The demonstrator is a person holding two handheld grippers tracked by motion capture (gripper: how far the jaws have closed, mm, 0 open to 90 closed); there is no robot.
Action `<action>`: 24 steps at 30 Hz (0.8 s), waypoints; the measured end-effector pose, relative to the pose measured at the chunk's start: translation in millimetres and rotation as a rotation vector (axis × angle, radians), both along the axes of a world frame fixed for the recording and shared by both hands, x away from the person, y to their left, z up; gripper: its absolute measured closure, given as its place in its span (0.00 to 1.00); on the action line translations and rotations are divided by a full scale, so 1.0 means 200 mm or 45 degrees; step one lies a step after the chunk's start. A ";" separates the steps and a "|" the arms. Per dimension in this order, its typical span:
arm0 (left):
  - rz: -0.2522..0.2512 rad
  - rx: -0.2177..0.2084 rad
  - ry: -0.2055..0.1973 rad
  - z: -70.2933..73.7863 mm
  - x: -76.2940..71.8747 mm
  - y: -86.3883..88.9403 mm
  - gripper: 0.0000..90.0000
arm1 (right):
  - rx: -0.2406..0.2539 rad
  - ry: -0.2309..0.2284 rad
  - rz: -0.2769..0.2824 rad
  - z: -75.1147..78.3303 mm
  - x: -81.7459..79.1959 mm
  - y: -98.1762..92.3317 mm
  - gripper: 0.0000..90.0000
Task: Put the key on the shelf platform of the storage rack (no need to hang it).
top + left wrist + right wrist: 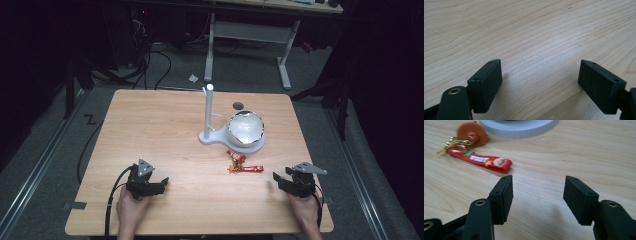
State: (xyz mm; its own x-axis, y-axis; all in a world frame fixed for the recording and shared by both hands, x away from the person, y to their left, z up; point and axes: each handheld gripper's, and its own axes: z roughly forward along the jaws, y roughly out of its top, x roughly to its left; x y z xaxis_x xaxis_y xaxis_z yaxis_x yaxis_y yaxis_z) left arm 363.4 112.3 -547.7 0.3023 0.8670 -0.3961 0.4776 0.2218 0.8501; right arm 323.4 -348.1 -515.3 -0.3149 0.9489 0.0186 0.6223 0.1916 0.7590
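The red keychain strap (246,168) lies on the tabletop (175,130) just in front of the white stand (220,136). The right tool (280,179), spread and empty, sits right of the strap; the left tool (159,184), also spread, sits well left of it.

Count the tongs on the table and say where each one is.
2. The left tongs rest near the table's front left edge; the right tongs near its front right edge, beside the red keychain. Both hold nothing.

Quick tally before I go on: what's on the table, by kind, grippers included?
Grippers: 2, left gripper and right gripper
Red keychain strap with orange charm: 1
White stand with post: 1
Shiny bowl on the stand's base: 1
Total: 5
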 end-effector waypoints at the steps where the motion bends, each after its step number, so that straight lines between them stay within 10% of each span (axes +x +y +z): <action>1: 0.000 0.000 0.000 0.00 0.00 0.00 0.22 | -0.006 -0.013 0.019 0.00 0.00 0.01 0.46; 24: 0.000 0.000 0.000 0.00 0.00 0.00 0.22 | 0.007 -0.030 0.192 0.03 0.04 0.23 0.43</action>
